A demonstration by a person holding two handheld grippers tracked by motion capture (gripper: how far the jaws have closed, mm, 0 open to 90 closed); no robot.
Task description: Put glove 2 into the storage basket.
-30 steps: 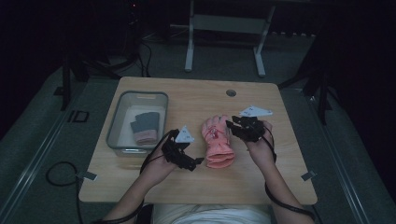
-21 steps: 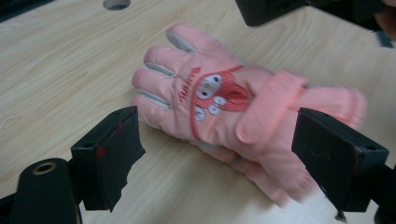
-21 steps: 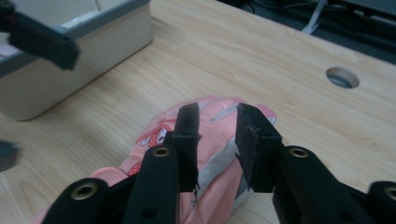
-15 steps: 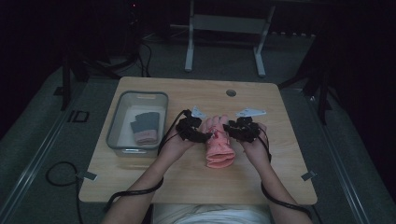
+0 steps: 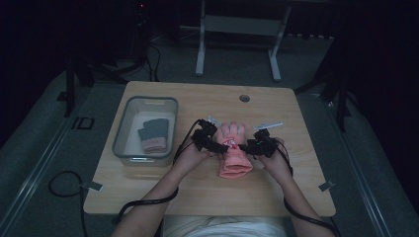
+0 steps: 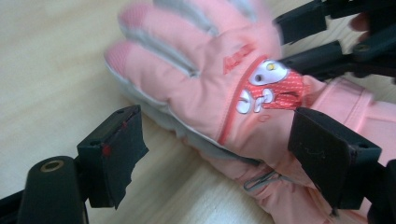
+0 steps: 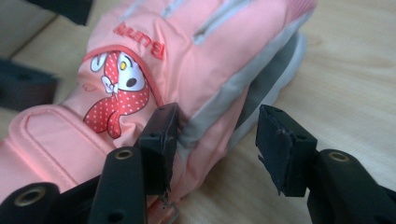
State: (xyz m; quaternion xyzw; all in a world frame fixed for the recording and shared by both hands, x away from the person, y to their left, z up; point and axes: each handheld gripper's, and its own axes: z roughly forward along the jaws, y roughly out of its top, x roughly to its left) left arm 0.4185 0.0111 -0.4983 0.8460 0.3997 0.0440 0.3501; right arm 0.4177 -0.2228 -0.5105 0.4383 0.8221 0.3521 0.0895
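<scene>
The padded pink ski glove [image 5: 234, 151] lies mid-table, at three o'clock from the clear plastic bin [image 5: 127, 150]. Left gripper [image 5: 221, 145] and right gripper [image 5: 244, 146] flank it, jaws apart after just opening; binning remains.

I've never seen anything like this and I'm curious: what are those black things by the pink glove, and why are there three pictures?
A person sits at a wooden table and holds a black grabbing tool in each hand: the left tool and the right tool. One picture looks down from above. The other two come from little cameras riding on each tool, looking along its two jaws. Between the tools lies a pink glove with a cartoon picture on it. Both tools have just been opening, with an edge of the glove between their jaws, not squeezed. To the left stands a clear bin with dark gloves inside.
</scene>
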